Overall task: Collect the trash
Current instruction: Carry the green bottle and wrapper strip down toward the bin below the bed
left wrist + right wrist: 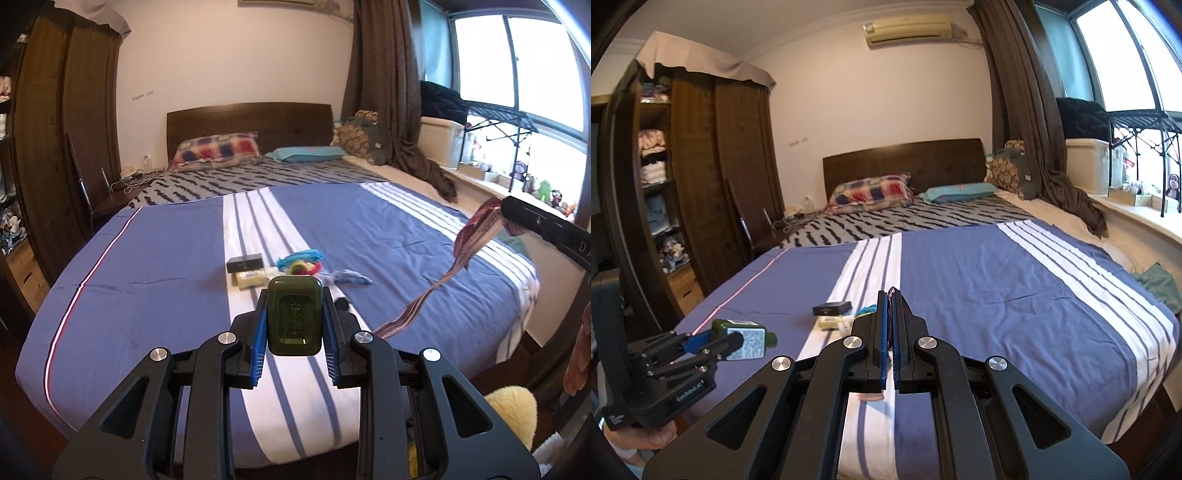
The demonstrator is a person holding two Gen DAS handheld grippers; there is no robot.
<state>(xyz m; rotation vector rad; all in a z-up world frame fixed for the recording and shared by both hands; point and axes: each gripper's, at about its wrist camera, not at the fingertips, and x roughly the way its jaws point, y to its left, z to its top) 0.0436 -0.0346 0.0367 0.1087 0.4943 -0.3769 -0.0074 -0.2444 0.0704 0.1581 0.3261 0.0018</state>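
Note:
My left gripper (294,317) is shut on a dark green bottle (294,316), bottom toward the camera, held above the bed; it also shows in the right wrist view (740,338). My right gripper (891,295) is shut on a long striped wrapper strip (461,254) that hangs from it down to the bed. On the blue striped bedspread (147,266) lie a black box (245,263), a pale yellow packet (251,278), and blue, green and red wrappers (306,260).
A wooden wardrobe (62,140) stands left of the bed. Pillows (216,147) and a headboard are at the far end. A windowsill (491,177) with a rack and figures runs along the right. A yellow plush (513,413) sits at lower right.

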